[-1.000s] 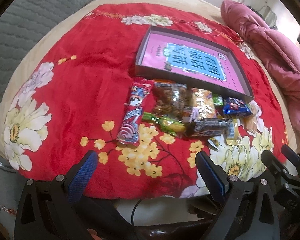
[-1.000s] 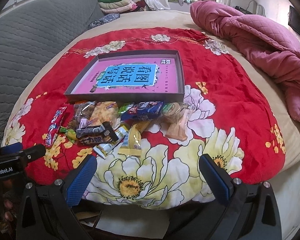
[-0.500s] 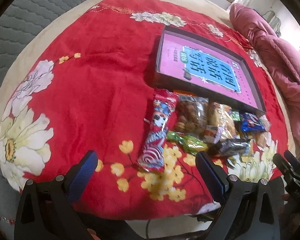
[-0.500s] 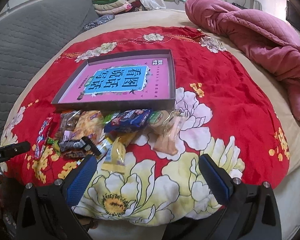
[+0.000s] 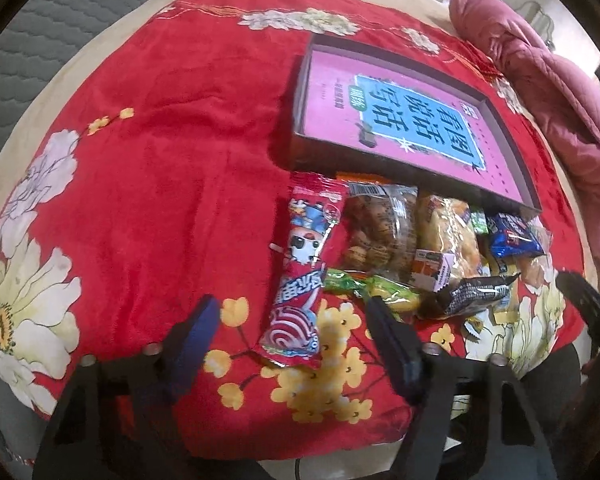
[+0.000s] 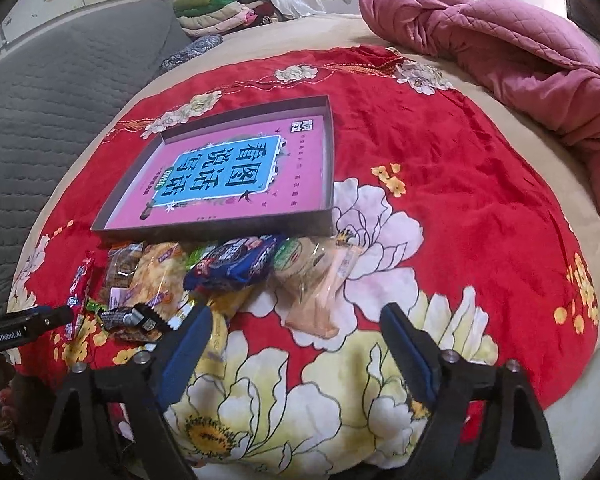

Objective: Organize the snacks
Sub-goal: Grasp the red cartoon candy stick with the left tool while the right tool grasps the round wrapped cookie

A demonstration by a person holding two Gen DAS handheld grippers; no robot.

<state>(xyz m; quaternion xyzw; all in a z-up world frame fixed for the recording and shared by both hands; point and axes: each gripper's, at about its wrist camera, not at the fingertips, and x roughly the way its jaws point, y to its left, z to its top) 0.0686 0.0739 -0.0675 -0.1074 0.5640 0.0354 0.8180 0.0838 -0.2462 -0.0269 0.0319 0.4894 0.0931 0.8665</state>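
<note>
A pile of wrapped snacks lies on a red flowered blanket (image 5: pixel 160 184) in front of a shallow box with a pink printed floor (image 5: pixel 400 120), also in the right wrist view (image 6: pixel 228 180). A long red lollipop packet (image 5: pixel 304 276) lies at the pile's left end. My left gripper (image 5: pixel 292 312) is open, its fingers on either side of that packet's near end, not touching it. My right gripper (image 6: pixel 296 320) is open and empty, just short of a clear packet of orange biscuits (image 6: pixel 324 296). A blue packet (image 6: pixel 236 264) lies in the middle of the pile.
A pink quilt (image 6: pixel 520 60) is heaped at the far right of the bed. A grey quilted headboard (image 6: pixel 52 112) rises on the left, with folded clothes (image 6: pixel 220 12) behind. The blanket's front edge runs under both grippers.
My left gripper has moved forward and right, so the red lollipop packet now lies between its fingers. My right gripper has moved forward toward the pile's right end.
</note>
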